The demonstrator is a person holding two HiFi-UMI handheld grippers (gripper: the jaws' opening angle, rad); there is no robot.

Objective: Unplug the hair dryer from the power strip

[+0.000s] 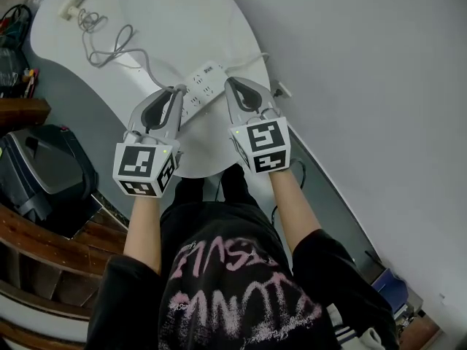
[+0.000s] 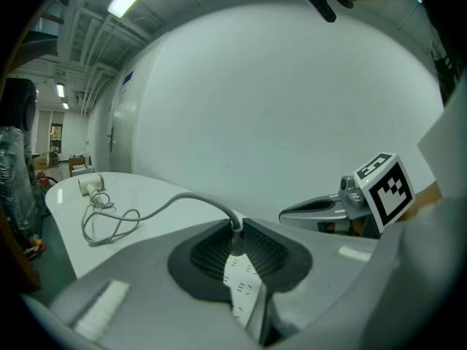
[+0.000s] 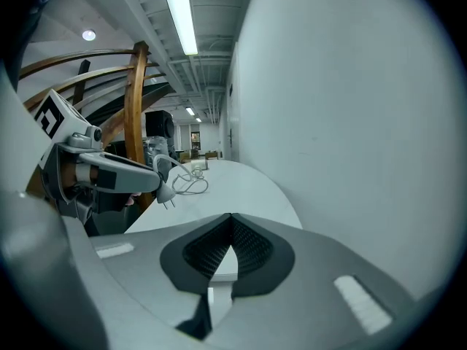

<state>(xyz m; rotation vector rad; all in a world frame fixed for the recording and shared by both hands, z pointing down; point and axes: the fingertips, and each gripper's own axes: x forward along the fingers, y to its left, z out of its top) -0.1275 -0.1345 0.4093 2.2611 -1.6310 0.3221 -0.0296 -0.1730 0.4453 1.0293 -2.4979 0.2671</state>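
**Desk:** What do you have in the left tongs (image 2: 237, 232)?

**Me:** They're clamped on the plug (image 3: 166, 193). From the left gripper view I see the pads pressed in on its white body, with the cord (image 2: 182, 199) rising out of the nip. The right gripper view gives me the plug side-on. Its two prongs are bare and point down, touching nothing.

**Desk:** So it's out of the strip?

**Me:** Yes, it's free of the strip (image 1: 204, 82). In the head view the left tips sit at the strip's near-left end. Through the gap under the pads I can see the slotted white face just below.

**Desk:** And the right tongs (image 3: 231, 217)?

**Me:** They're closed, tip to tip, with nothing between the pads. In the head view they point at the strip's right end, just beside the left pair. I can't tell whether they touch it.

**Desk:** Where does the cord go?

**Me:** It arcs away from the plug to the far left. There it drops onto the counter (image 1: 197, 20) and lies in loose loops. It ends at the dryer (image 1: 71, 4), which lies on its side near the far edge, well apart from the strip.

**Desk:** How does the strip lie?

**Me:** It lies flat on the white counter, angled across the near end, close to the grey wall (image 1: 365, 86). Its own lead runs off its right end towards that wall.
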